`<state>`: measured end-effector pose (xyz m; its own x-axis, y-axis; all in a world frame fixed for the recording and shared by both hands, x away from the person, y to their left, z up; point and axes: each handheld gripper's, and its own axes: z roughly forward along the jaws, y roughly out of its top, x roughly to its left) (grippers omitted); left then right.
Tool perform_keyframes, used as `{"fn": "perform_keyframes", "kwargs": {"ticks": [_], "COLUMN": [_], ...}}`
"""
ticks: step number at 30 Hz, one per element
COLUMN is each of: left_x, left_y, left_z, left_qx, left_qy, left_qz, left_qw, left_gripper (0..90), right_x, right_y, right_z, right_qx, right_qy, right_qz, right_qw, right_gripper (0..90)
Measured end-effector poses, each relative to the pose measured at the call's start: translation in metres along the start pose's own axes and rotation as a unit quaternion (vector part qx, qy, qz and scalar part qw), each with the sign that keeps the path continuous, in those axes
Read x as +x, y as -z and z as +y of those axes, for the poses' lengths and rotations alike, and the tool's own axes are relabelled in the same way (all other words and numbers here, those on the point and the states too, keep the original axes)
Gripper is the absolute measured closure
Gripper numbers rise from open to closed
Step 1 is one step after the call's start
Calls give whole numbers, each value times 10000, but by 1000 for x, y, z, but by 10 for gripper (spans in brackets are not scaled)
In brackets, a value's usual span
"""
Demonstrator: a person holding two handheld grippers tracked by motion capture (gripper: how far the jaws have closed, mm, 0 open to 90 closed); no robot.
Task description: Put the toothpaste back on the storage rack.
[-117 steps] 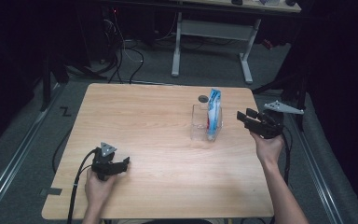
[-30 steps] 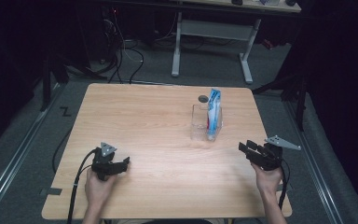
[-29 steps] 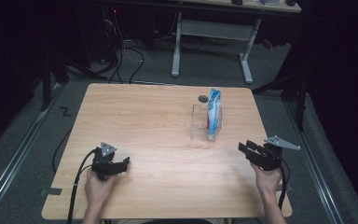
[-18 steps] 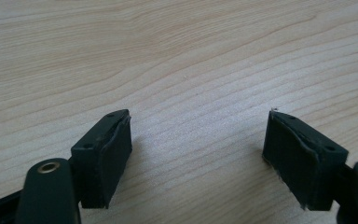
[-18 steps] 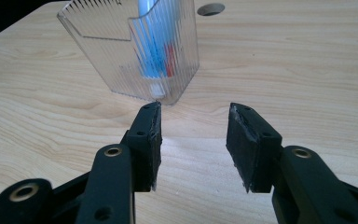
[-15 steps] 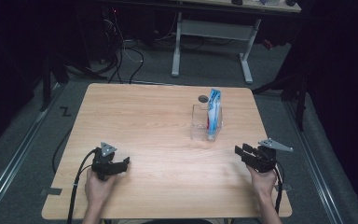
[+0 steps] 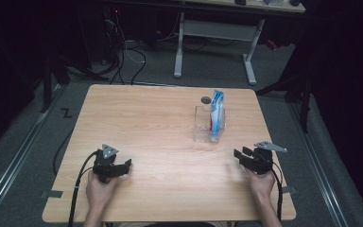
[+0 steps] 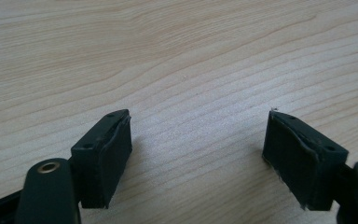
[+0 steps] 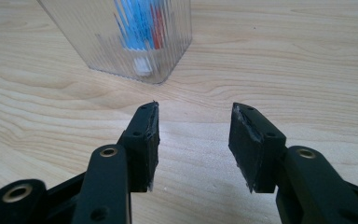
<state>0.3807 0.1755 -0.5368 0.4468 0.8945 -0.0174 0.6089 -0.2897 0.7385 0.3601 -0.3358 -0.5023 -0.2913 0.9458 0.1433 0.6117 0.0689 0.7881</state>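
A clear ribbed container [image 7: 202,126] stands on the right half of the wooden table [image 7: 151,123] with a blue, white and red tube [image 7: 216,112] upright inside it. In the right gripper view the container [image 9: 121,42] and tube [image 9: 137,18] sit just beyond my right gripper [image 9: 193,126]. That gripper's jaws have just been opening, and only bare wood lies between them. From above, my right gripper [image 7: 239,154] rests low near the front right, short of the container. My left gripper [image 7: 125,164] lies at the front left, open [image 8: 198,140] over bare wood.
A dark round hole [image 7: 206,100] sits in the tabletop just behind the container. Cables trail from both grippers over the front edge. Beyond the table stand a white desk frame [image 7: 215,33] and floor cables [image 7: 123,52].
My right gripper has come back from beside the container toward the front edge and sunk lower. Its jaws stand slightly wider. The left gripper has stayed put.
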Motion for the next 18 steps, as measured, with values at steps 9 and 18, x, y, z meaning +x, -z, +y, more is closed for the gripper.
{"fn": "perform_keyframes", "kwargs": {"ticks": [9,18], "left_x": [0,0], "left_y": [0,0], "left_z": [0,0], "left_qx": [1,1], "left_qy": [0,-1], "left_qz": [0,1], "left_qw": [10000,10000], "left_gripper": [239,239], "right_x": [2,-2], "right_y": [-16,-25], "right_z": [-3,-5], "right_qx": [144,279], "right_qy": [32,66], "right_qz": [-96,-259], "right_qw": [9998,9993], "right_gripper": [523,518]}}
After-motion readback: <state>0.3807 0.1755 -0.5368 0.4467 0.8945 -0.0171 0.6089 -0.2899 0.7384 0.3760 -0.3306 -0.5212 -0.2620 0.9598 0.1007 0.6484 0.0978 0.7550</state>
